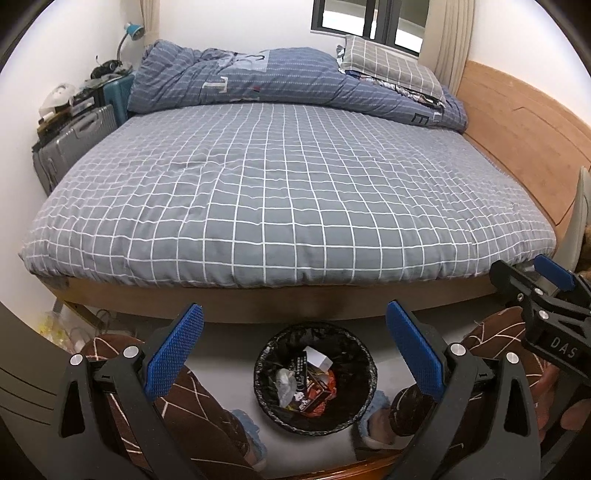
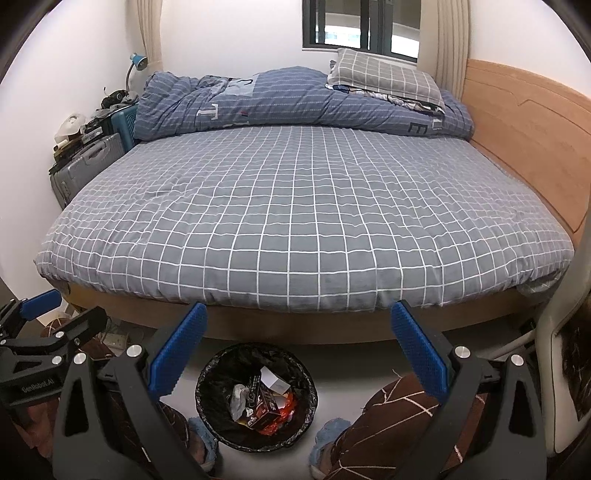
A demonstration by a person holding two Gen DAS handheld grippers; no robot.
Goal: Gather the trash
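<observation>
A round trash bin (image 1: 316, 378) lined with a black bag stands upright on the pale floor, at 6 o'clock in both wrist views, just off the foot of the bed. Inside lie a crumpled clear wrapper (image 1: 286, 384) at the bin's 9 o'clock, a dark printed carton (image 1: 308, 387) (lettering unreadable), white paper (image 1: 317, 359) at 12 o'clock and red-orange packaging (image 1: 325, 395).

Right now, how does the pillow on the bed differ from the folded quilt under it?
The pillow is grey with a white grid; the folded quilt is blue with thin pale stripes and letter patches. The pillow is small and sits near the headboard; the quilt is far larger and spans the bed's far edge. The pillow lies on top, the quilt beneath. Both are soft bedding under the window.
</observation>
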